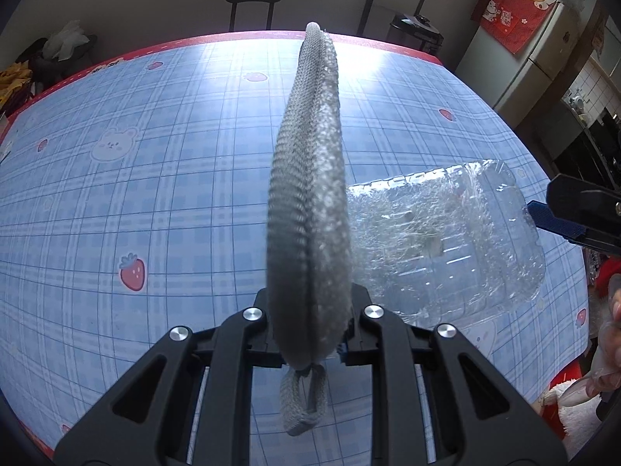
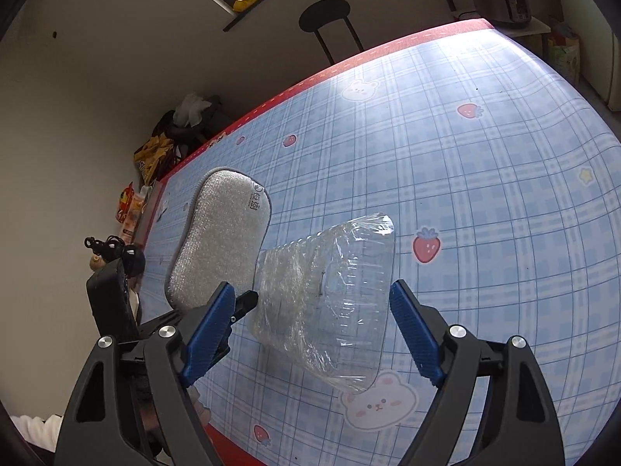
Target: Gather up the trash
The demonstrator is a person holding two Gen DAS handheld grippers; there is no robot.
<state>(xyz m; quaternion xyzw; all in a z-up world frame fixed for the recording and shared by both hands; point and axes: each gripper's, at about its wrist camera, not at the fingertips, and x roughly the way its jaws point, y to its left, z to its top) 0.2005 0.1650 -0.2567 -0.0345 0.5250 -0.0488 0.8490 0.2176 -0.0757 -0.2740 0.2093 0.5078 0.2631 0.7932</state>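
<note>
Left gripper: clamped on the grey scouring pad, which stands on edge between its jaws and runs straight ahead of the claw, a hanging loop dangling at the near end. In the right wrist view the same pad shows flat-on, up and to the left of the right claw.

Scouring pad's place: held clear above the tablecloth; whether its far tip touches the cloth I cannot tell.

Plastic container: a clear, crumpled tray wrapped in film, lying on the cloth just right of the left claw and directly ahead of the right one, between its two fingers but not touched by either.

Right gripper: jaws stand wide apart with nothing pressed between the blue pads. The container sits in the gap with daylight on both sides.

Table beyond: the blue checked cloth with bears and strawberries looks bare ahead of both claws; no bin shows in either view.

Done so far: by my reading, one item is in hand, the pad.

Left to do: close the right claw on the container, lift it, then carry both to wherever the trash goes. The thin plastic will likely buckle under a squeeze, so a grip across the ribbed middle seems safest.
</note>
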